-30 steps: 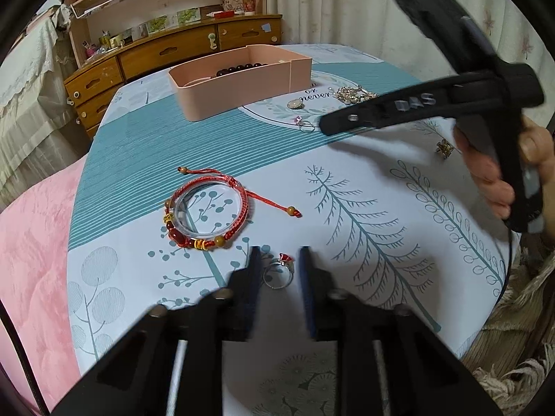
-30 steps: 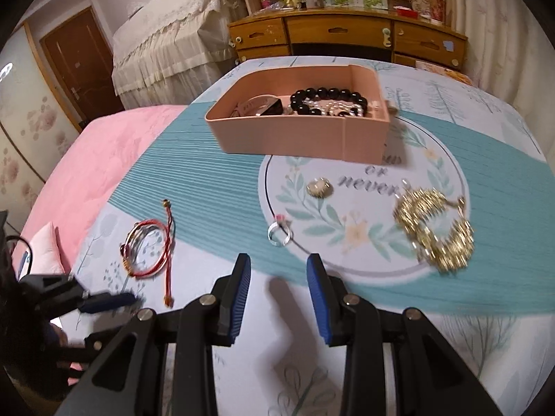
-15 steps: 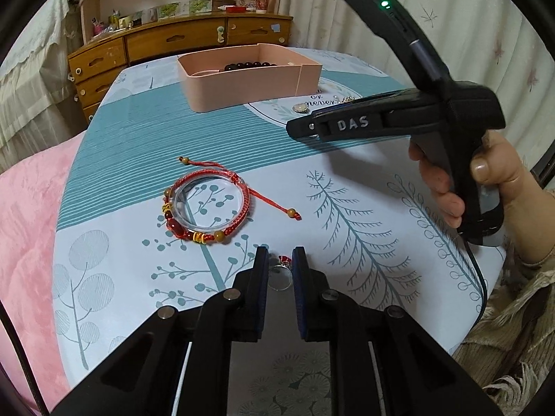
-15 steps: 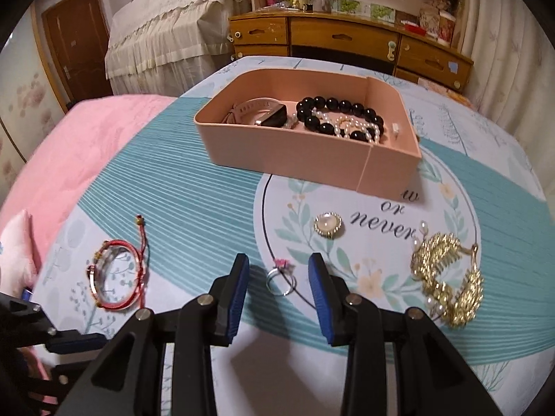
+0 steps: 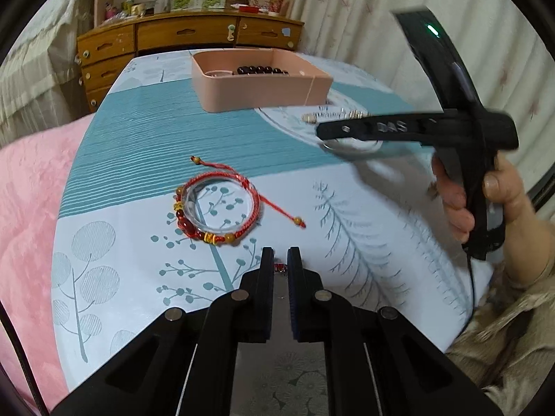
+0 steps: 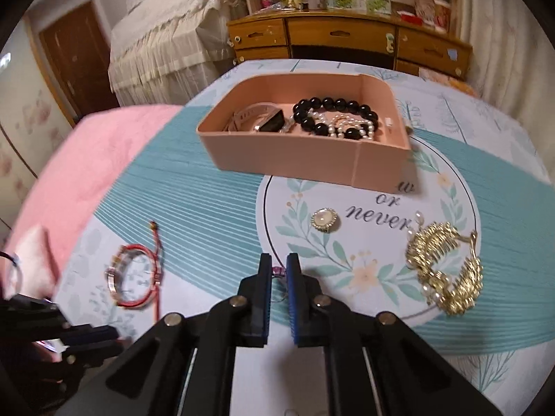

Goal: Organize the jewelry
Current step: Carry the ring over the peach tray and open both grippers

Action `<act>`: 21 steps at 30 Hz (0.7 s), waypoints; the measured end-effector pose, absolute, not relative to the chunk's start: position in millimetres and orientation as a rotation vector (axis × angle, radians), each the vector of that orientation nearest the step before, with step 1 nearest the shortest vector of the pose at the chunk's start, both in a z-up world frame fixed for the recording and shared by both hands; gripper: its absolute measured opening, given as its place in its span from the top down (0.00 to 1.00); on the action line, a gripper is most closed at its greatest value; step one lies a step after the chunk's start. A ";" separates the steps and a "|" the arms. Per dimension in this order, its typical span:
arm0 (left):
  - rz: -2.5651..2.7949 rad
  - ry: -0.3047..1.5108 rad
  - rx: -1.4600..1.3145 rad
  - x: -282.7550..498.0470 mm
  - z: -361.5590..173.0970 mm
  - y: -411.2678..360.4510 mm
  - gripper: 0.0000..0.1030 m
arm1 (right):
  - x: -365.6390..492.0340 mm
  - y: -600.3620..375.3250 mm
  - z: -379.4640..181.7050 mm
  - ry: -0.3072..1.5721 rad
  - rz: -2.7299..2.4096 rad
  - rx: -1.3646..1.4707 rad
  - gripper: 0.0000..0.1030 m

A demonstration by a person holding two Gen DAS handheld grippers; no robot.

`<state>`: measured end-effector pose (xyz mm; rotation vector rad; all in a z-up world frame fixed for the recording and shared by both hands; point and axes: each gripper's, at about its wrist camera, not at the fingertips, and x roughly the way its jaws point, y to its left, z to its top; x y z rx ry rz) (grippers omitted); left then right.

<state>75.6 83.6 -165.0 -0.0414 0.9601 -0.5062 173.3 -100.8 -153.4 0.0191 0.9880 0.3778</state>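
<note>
My left gripper (image 5: 279, 253) is shut on a silver ring with a red stone (image 5: 279, 268), low over the tablecloth. My right gripper (image 6: 278, 260) is shut on a silver ring with a pink stone (image 6: 279, 271); it also shows from the side in the left wrist view (image 5: 321, 131). A pink open box (image 6: 312, 159) at the far side holds a black bead bracelet (image 6: 333, 104), pearls and a watch. A red cord bracelet around a clear bangle (image 5: 218, 208) lies ahead of my left gripper. A round pearl brooch (image 6: 324, 220) and a gold chain bracelet (image 6: 447, 270) lie near my right gripper.
The table carries a teal and white printed cloth (image 5: 145, 138). A pink quilt (image 5: 27, 208) lies along its left side. A wooden dresser (image 6: 347, 38) stands behind the table, curtains (image 5: 364, 17) to the right. The person's hand (image 5: 485, 194) holds the right gripper's handle.
Both grippers closed: the left on the red-stone ring, the right on the pink-stone ring after moving forward and down to it.
</note>
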 end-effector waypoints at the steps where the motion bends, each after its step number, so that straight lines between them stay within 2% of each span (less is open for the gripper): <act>1: -0.509 0.959 -0.069 77.1 -162.4 87.0 0.95 | 171.6 -106.3 -148.9 0.985 0.386 0.040 0.92; 8: -0.504 0.958 -0.229 86.3 -142.5 107.6 0.95 | 169.1 -126.3 -119.7 0.972 0.445 0.149 0.92; 16: -0.470 0.970 -0.237 106.4 -107.9 107.0 0.95 | 179.4 -136.7 -74.6 0.948 0.528 0.242 0.92; 21: -0.398 0.948 -0.185 147.7 -67.9 96.4 0.95 | 203.5 -135.5 -38.7 0.908 0.498 0.220 0.92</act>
